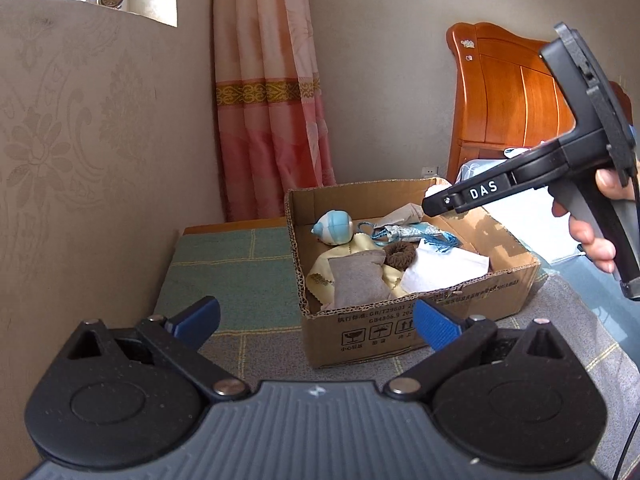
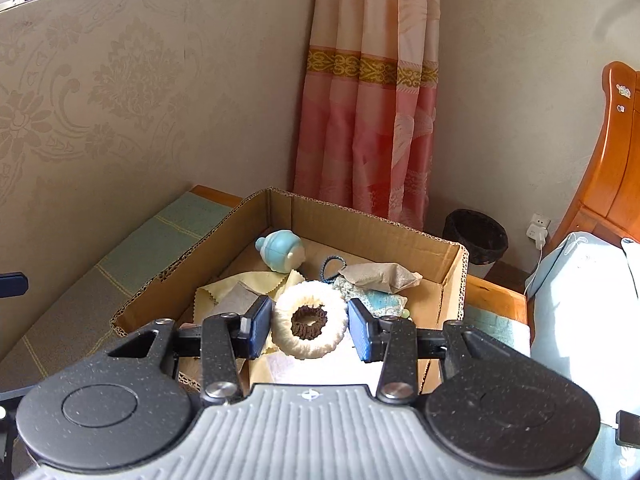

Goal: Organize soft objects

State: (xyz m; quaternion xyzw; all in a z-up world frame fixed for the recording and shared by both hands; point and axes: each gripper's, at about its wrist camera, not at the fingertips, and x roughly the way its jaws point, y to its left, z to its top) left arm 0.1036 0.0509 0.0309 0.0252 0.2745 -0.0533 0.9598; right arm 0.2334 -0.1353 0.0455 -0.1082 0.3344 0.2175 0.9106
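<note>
A cardboard box (image 1: 420,308) stands on the checked cloth and holds soft things: a blue-white plush top (image 1: 333,227), a grey pouch (image 1: 358,280), a yellow cloth (image 1: 320,268), a brown scrunchie (image 1: 400,254) and a white cloth (image 1: 440,268). My left gripper (image 1: 316,322) is open and empty, in front of the box. My right gripper (image 2: 308,326) hangs over the box (image 2: 360,220) with a cream scrunchie (image 2: 310,320) between its pads; the left pad touches it, a small gap shows at the right. It also shows in the left wrist view (image 1: 434,200).
A patterned wall is at the left, a pink curtain (image 1: 272,100) behind the box. A wooden headboard (image 1: 516,92) and light-blue bedding (image 2: 580,300) are at the right. A black wastebasket (image 2: 476,236) stands on the floor behind the box.
</note>
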